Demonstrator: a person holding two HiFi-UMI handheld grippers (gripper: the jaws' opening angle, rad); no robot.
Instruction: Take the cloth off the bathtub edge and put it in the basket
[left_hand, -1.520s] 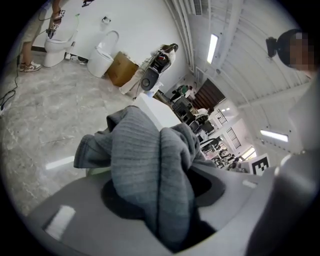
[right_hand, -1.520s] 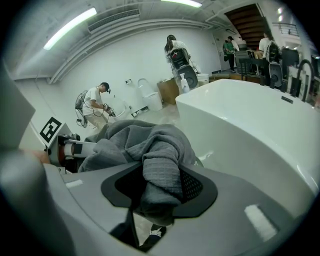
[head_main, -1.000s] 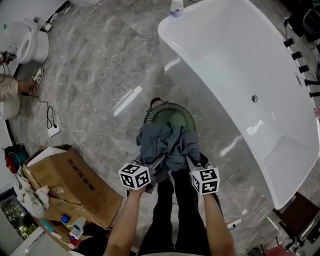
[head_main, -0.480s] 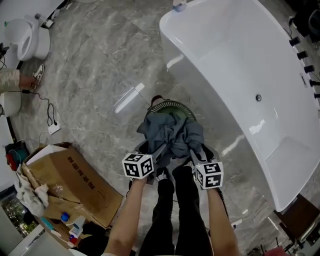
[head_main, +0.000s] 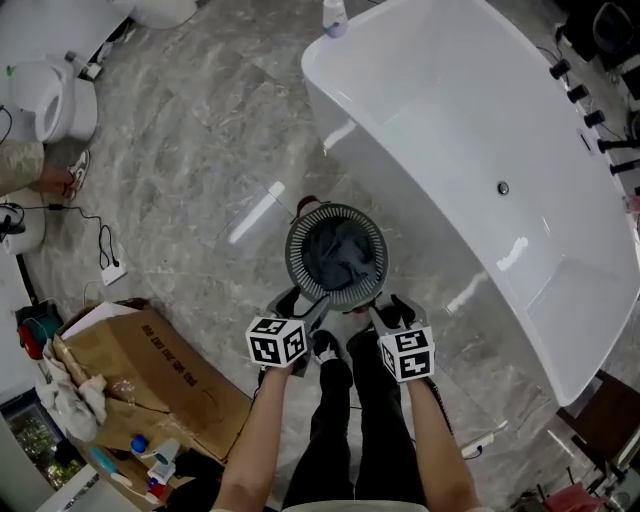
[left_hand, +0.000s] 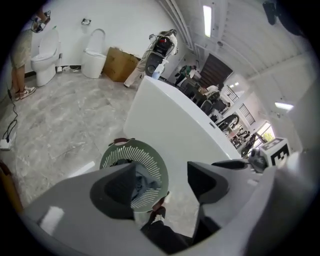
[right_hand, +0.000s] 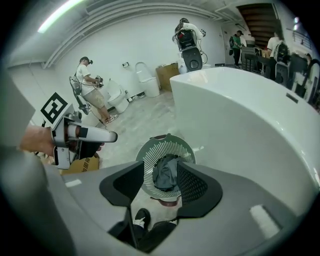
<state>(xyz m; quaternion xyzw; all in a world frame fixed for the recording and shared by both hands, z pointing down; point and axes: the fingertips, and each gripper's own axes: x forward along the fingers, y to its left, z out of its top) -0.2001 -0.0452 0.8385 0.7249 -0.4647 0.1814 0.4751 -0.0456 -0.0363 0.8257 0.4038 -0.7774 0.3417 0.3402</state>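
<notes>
Cloth (head_main: 338, 256) lies bunched in the basket (head_main: 298, 232) at frame centre, just up-frame of left gripper (head_main: 318, 308) and right gripper (head_main: 384, 316), equally near, jaws parted and empty.

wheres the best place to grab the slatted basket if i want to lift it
Take the basket by its top rim on the near side, coming straight down from above. It stands upright with its mouth open, and the slatted wall looks thin enough to pinch: one jaw inside above the cloth, one outside.
</notes>
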